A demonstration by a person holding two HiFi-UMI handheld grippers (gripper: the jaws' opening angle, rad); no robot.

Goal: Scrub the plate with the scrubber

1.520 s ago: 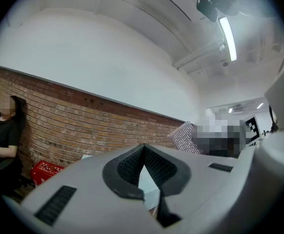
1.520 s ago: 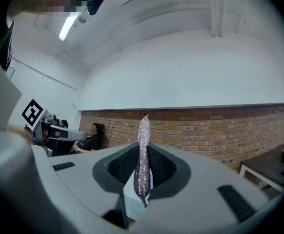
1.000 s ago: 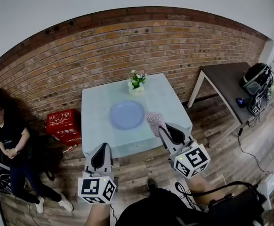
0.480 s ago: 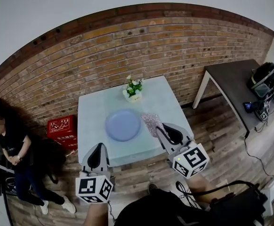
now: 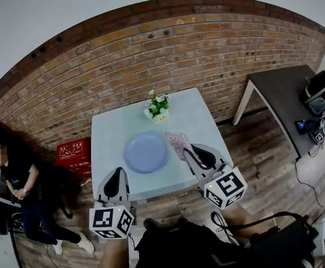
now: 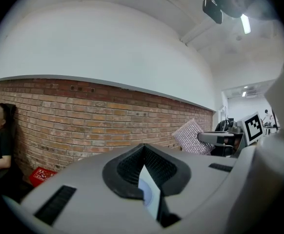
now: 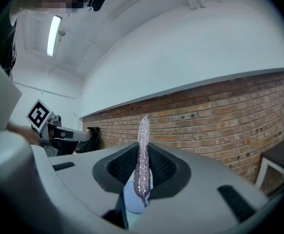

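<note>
A person (image 5: 14, 177) sits far left against the brick wall (image 5: 151, 43), with a red box (image 5: 73, 151) beside them. The left gripper (image 5: 118, 173) hangs at the near edge of the pale table (image 5: 109, 130), jaws pressed together on nothing. The blue plate (image 5: 146, 151) lies flat mid-table — a small pot of flowers (image 5: 158, 108) stands behind it. Just right of the plate, the glittery pink scrubber (image 5: 178, 142) is pinched on edge in the right gripper (image 5: 192, 151) — whether it touches the table is unclear. A dark table (image 5: 282, 91) stands far right.
</note>
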